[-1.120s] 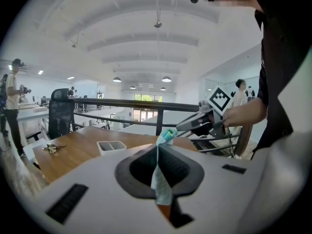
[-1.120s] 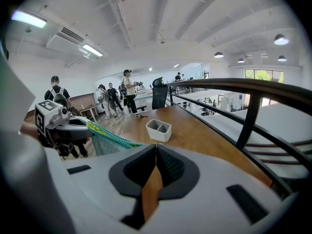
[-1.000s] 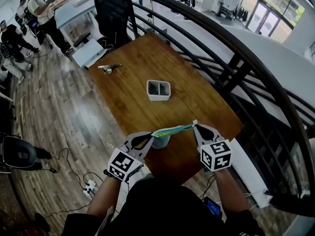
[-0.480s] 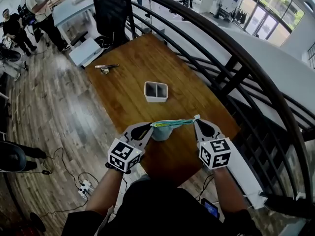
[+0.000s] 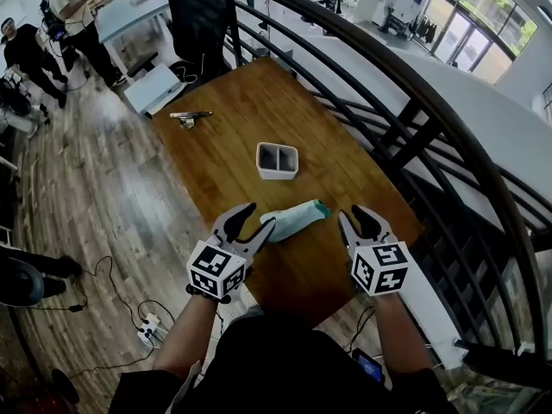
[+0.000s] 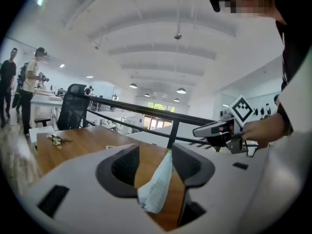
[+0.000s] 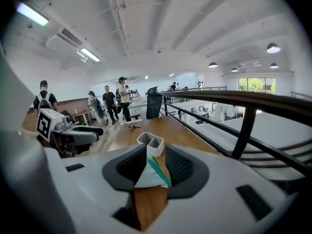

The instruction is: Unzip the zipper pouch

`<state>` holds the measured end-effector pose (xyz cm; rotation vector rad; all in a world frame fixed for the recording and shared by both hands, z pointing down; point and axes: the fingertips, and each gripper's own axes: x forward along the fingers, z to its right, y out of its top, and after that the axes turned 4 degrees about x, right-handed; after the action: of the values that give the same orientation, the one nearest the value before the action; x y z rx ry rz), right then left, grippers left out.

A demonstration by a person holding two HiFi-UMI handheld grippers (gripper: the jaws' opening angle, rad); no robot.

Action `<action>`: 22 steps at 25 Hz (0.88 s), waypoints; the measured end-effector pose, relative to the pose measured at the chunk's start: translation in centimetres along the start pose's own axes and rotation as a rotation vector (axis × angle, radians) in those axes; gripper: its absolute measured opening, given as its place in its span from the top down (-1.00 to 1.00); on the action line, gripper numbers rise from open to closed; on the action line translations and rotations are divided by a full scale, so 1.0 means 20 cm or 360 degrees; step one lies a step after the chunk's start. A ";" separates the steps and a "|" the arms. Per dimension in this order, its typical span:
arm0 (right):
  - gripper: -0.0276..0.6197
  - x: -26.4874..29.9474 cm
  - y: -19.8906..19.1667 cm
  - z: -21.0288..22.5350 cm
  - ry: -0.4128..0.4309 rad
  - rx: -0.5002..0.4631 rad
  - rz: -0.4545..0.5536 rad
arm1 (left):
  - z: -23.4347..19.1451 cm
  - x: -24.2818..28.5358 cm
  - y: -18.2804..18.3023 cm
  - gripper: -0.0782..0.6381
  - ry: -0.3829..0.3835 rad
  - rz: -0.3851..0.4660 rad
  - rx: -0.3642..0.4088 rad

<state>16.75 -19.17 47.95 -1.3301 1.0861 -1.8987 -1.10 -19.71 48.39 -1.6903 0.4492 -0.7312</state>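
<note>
The zipper pouch (image 5: pixel 293 218), pale blue-green with a green zipper end, lies loose on the wooden table (image 5: pixel 241 128) between my two grippers. My left gripper (image 5: pixel 259 216) stands at its left end, jaws opening, and its pads do not press the pouch. In the left gripper view the pouch (image 6: pixel 158 184) shows in the gap of the left gripper (image 6: pixel 155 162). My right gripper (image 5: pixel 354 214) is a little to the right of the pouch, jaws opening too. The pouch (image 7: pixel 152 174) lies beyond the right gripper (image 7: pixel 148 162), not gripped.
A white two-compartment holder (image 5: pixel 277 159) stands mid-table beyond the pouch. A small metal tool (image 5: pixel 190 116) lies near the far left edge. A dark curved railing (image 5: pixel 414 119) runs along the table's right side. A black office chair (image 5: pixel 197 15) and people stand far back.
Both grippers held the pouch stretched in the air between them. Now both have let go and spread their jaws, and the pouch has dropped onto the table.
</note>
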 end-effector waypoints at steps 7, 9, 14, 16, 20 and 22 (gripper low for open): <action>0.59 -0.04 0.01 0.02 -0.0009 0.0011 0.0032 | -0.07 -0.09 0.00 0.22 0.0101 0.0014 -0.0059; 0.59 -0.06 0.01 0.03 -0.0009 0.0015 0.0046 | -0.09 -0.11 0.01 0.22 0.0120 0.0022 -0.0061; 0.66 -0.08 0.03 0.03 -0.0005 0.0001 0.0082 | -0.12 -0.14 0.03 0.22 0.0147 0.0044 -0.0067; 0.69 -0.10 0.04 0.02 0.0011 -0.0013 0.0101 | -0.13 -0.16 0.04 0.22 0.0146 0.0044 -0.0057; 0.79 -0.12 0.07 0.01 0.0014 -0.0072 0.0140 | -0.13 -0.19 0.08 0.23 0.0158 0.0060 -0.0031; 0.84 -0.13 0.06 0.01 0.0021 -0.0077 0.0150 | -0.13 -0.20 0.09 0.26 0.0162 0.0075 -0.0027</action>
<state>17.74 -17.76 45.73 -1.2714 1.1870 -1.8259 -5.63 -19.47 45.99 -1.6577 0.5658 -0.7829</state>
